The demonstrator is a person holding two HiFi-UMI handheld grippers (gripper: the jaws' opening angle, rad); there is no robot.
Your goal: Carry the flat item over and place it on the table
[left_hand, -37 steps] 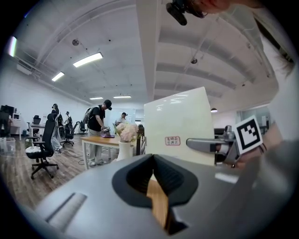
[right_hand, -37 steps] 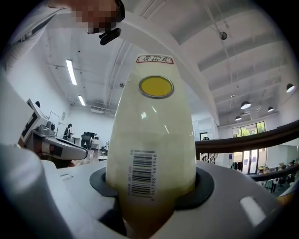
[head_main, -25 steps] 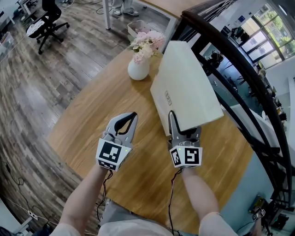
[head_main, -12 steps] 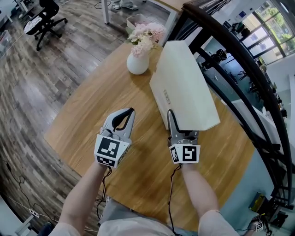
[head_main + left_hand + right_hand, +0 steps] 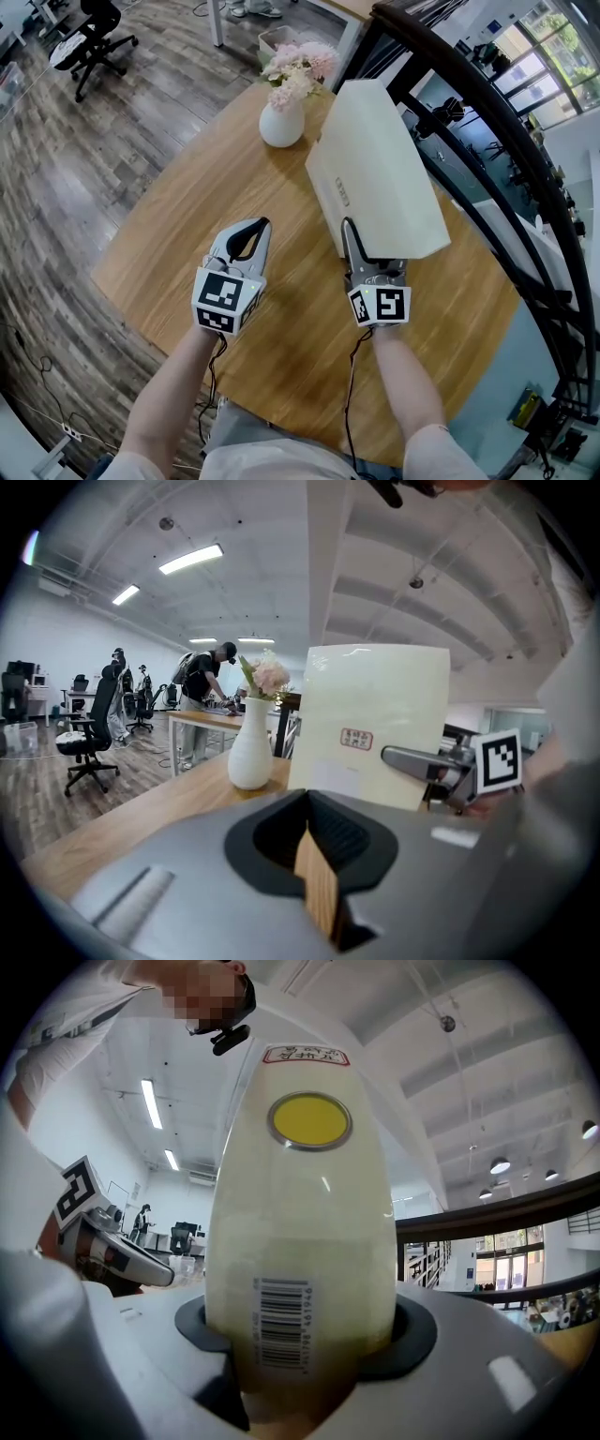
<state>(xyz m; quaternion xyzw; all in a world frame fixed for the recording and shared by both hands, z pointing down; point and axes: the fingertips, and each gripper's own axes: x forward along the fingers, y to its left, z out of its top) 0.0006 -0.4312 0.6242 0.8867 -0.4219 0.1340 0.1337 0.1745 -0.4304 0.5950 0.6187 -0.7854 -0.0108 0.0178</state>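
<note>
The desk (image 5: pixel 178 244) is round, and its curved rim sweeps down the left and across the near side, with wood floor (image 5: pixel 66 178) beyond it. On the right a black railing (image 5: pixel 487 122) curves close past the rim, so there is little room on that side. The widest bare stretch of desk lies left of and ahead of the left claw (image 5: pixel 261 228), up to the white vase (image 5: pixel 281 124) of pink flowers (image 5: pixel 298 70) near the far rim. The flat box (image 5: pixel 375 169) lies lengthwise over the right part of the desk. Its far left corner is just beside the vase, and in the head view its right long edge overlaps the railing. We cannot tell whether its underside touches the wood. Its near end sits in the right claw (image 5: pixel 356 242), whose jaws are opening. The box fills the gap between them, both sides against the pads, with the barcode label (image 5: pixel 281 1321) on the end nearest the claw. The left claw holds nothing, its jaws pressed together with only a sliver of desk showing between them. It hovers low, pointing away from us, level with the right claw and apart from the box. Both forearms reach forward, roughly parallel, the left forearm (image 5: pixel 169 403) angled slightly inward and the right forearm (image 5: pixel 403 394) nearly straight.
</note>
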